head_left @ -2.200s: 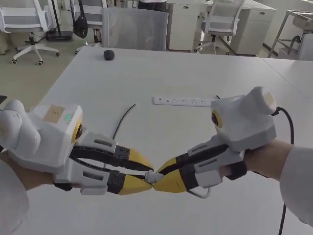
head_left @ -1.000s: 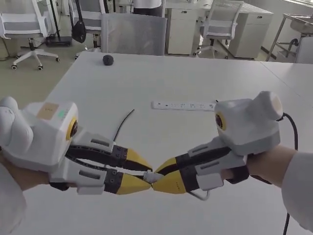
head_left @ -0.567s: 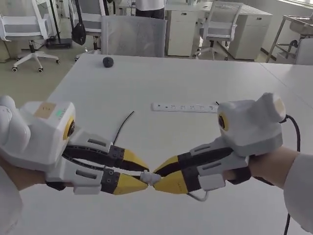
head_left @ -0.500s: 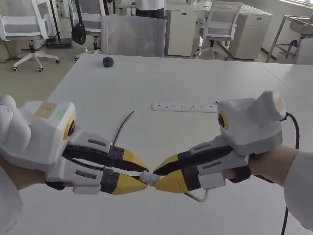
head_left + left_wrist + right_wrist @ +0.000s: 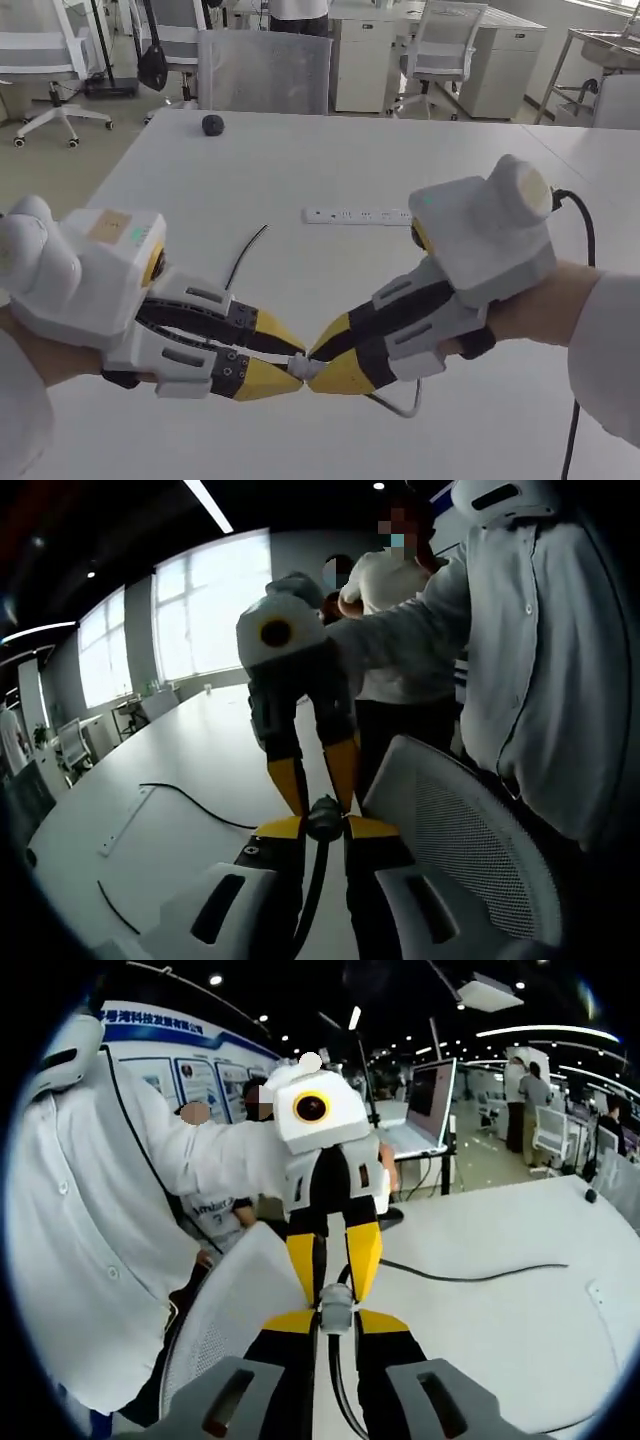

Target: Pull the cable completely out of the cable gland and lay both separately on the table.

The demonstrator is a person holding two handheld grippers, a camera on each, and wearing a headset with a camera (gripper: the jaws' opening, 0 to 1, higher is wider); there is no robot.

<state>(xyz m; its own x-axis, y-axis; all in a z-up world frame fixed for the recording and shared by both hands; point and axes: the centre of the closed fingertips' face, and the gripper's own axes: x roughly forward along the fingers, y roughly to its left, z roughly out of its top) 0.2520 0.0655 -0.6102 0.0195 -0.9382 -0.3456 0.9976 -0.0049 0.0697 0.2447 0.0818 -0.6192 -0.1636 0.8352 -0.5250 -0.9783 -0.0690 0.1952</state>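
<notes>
Over table (image 5: 420, 160): gland (image 5: 304, 367) btwn L/R grippers (image 5: 288, 366) (image 5: 326, 362)

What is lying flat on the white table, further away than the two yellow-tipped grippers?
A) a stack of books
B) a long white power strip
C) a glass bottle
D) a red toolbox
B: a long white power strip with a row of sockets lies flat on the white table, near its middle.

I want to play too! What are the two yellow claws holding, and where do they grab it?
The left gripper and the right gripper both pinch the small cable gland at their tips, one from each end.
</notes>
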